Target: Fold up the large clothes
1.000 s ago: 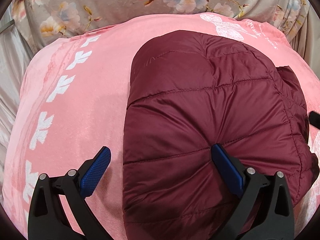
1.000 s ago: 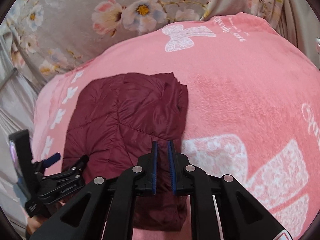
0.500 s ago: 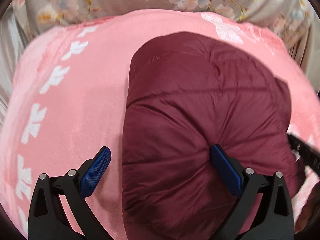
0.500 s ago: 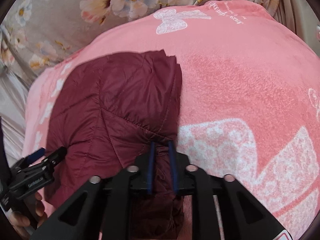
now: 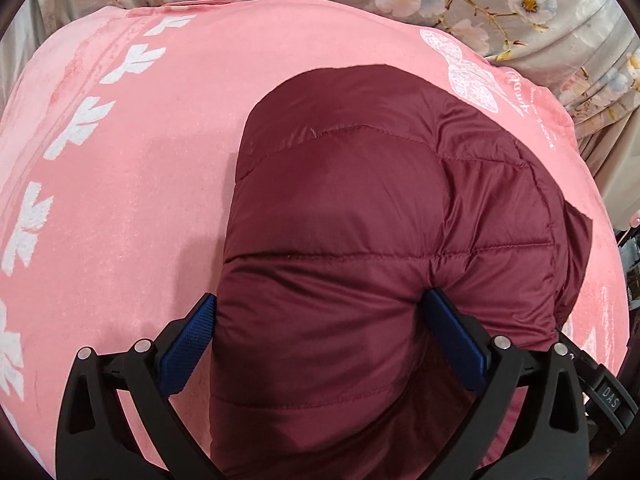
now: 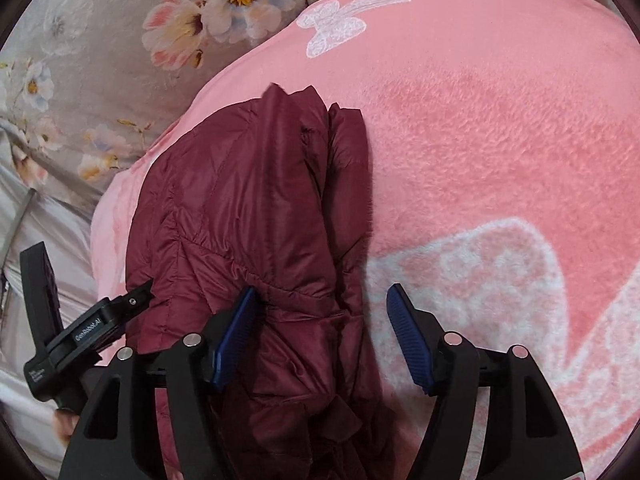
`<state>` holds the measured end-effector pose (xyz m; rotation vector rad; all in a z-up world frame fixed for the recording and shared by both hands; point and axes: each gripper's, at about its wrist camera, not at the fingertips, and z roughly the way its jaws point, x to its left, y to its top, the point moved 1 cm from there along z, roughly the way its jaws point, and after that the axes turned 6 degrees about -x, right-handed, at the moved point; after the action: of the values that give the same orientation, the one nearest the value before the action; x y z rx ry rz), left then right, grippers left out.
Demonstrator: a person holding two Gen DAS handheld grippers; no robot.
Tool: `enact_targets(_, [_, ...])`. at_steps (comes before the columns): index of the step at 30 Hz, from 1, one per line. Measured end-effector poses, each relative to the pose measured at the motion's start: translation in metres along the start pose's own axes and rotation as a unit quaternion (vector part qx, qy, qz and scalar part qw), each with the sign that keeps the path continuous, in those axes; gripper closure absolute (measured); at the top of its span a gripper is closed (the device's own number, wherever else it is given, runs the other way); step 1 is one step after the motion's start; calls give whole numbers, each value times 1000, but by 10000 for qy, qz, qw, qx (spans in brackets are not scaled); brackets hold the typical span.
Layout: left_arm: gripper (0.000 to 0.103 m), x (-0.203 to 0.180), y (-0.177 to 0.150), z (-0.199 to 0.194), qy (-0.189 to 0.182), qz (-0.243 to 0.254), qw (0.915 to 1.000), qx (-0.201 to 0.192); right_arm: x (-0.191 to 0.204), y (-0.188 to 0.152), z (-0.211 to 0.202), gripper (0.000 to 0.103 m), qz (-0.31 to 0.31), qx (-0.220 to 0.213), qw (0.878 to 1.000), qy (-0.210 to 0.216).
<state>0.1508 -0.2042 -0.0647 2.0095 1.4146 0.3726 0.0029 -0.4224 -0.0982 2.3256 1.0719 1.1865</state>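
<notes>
Maroon quilted jacket [image 5: 360, 240], folded into a puffy bundle, lies on the pink blanket [image 5: 120, 168] right under both tools. The left gripper [image 5: 320, 332] tilts steeply down with its jaws spread wide, the jacket's near edge bulging between its blue pads [image 5: 452, 336]. The right gripper [image 6: 320, 328] slants down too, its jaws opening, straddling the jacket's right edge without pressing it. Floral fabric [image 6: 120, 40] lies beyond the blanket.

"GenRobot.AI" on left tongs [image 6: 138, 300]; "DAS" on right tongs' [image 5: 611, 393] body.
</notes>
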Motion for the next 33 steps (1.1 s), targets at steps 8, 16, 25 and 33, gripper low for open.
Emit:
enact_targets(8, [5,-1,-2,5,124,128,9997,-142,12,-6,4,30,-387,-303,9987,-91])
enact_targets(16, [5,0,-6,6,171,207,9993,-272,15,-13,8,31,-551,-491,9972,-119])
enact_targets(25, [5,1,-8,8,142,175,9993,-300,18,-21,9,32,-632,-657,9958,-115])
enact_targets(33, [5,2,-10,9,104,142,9993,-317,21,-27,9,32,-627,-704,9955,-40])
